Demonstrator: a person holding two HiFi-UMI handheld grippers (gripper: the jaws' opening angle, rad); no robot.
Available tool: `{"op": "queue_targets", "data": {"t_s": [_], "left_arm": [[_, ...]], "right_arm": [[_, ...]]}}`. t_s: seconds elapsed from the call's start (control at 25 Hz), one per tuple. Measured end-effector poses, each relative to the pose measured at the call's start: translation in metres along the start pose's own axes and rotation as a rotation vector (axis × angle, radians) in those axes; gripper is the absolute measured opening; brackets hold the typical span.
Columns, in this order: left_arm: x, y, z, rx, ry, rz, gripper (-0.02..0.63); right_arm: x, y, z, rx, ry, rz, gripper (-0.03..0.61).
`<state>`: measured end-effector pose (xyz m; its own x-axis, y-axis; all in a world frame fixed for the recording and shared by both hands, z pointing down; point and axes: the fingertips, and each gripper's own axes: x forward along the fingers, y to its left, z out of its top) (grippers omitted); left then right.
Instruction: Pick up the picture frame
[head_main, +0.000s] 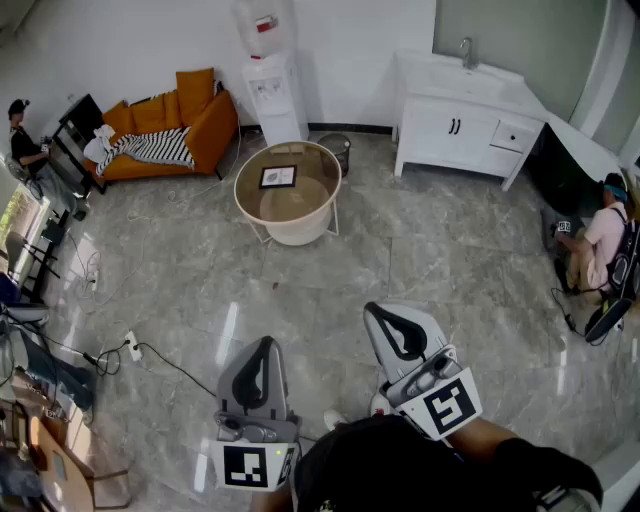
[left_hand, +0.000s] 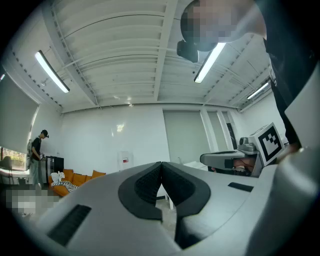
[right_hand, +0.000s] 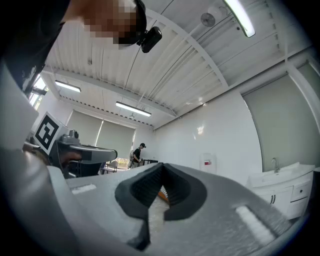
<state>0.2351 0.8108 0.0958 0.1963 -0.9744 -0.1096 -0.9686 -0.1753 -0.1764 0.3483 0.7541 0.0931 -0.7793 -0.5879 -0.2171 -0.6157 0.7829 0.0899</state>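
Frame: the picture frame (head_main: 278, 177) lies flat on the round counter (head_main: 300, 232), upper centre of the head view.
Handling: likely light and stiff, perhaps glass-fronted; pinch its border at one edge.
Grippers: the left hand-held gripper (head_main: 264, 345) and the right hand-held gripper (head_main: 378, 312) are both closed tight and empty, well apart from the frame.

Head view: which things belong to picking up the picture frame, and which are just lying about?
Job: picture frame, round table under it, left gripper, right gripper, both shut and empty.
Lying about: sofa, water dispenser, sink cabinet, power strip.
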Motion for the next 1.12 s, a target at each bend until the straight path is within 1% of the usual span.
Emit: {"op": "queue_targets", "data": {"t_s": [0.12, 0.28, 0.4, 0.52, 0.6, 0.68, 0.88, 1.0, 1.04, 1.12], "left_arm": [[-0.007, -0.005, 0.002, -0.034, 0.030, -0.029, 0.012], [-0.010, 0.004, 0.008, -0.016, 0.013, -0.014, 0.012], [-0.009, 0.003, 0.013, 0.003, 0.005, -0.010, 0.012], [-0.009, 0.001, 0.015, -0.001, 0.009, -0.007, 0.013], [-0.008, 0.000, 0.017, -0.018, 0.017, -0.002, 0.012], [-0.008, -0.001, 0.021, -0.005, 0.002, 0.001, 0.012], [-0.007, -0.016, 0.015, 0.004, 0.019, 0.007, 0.014], [0.000, -0.031, 0.017, -0.008, 0.008, -0.006, 0.012], [0.003, -0.037, 0.017, -0.017, 0.016, -0.009, 0.014], [0.008, -0.051, 0.010, -0.049, 0.069, 0.002, 0.012]], "right_arm": [[-0.011, 0.004, 0.002, -0.015, 0.019, -0.023, -0.006], [-0.005, 0.011, 0.002, -0.012, 0.046, -0.008, -0.006], [-0.005, 0.009, 0.011, -0.010, 0.024, 0.003, -0.006], [-0.007, 0.008, 0.015, -0.013, -0.005, 0.008, -0.005], [-0.007, 0.009, 0.017, -0.011, -0.007, 0.013, -0.005], [-0.009, 0.009, 0.018, -0.007, 0.004, 0.015, -0.005], [-0.024, 0.002, 0.013, -0.001, 0.003, 0.026, -0.003], [-0.033, -0.008, 0.009, 0.010, 0.011, 0.029, -0.003], [-0.036, -0.013, 0.008, 0.014, 0.017, 0.031, -0.003], [-0.044, -0.023, 0.004, 0.019, 0.032, 0.040, -0.003]]}}
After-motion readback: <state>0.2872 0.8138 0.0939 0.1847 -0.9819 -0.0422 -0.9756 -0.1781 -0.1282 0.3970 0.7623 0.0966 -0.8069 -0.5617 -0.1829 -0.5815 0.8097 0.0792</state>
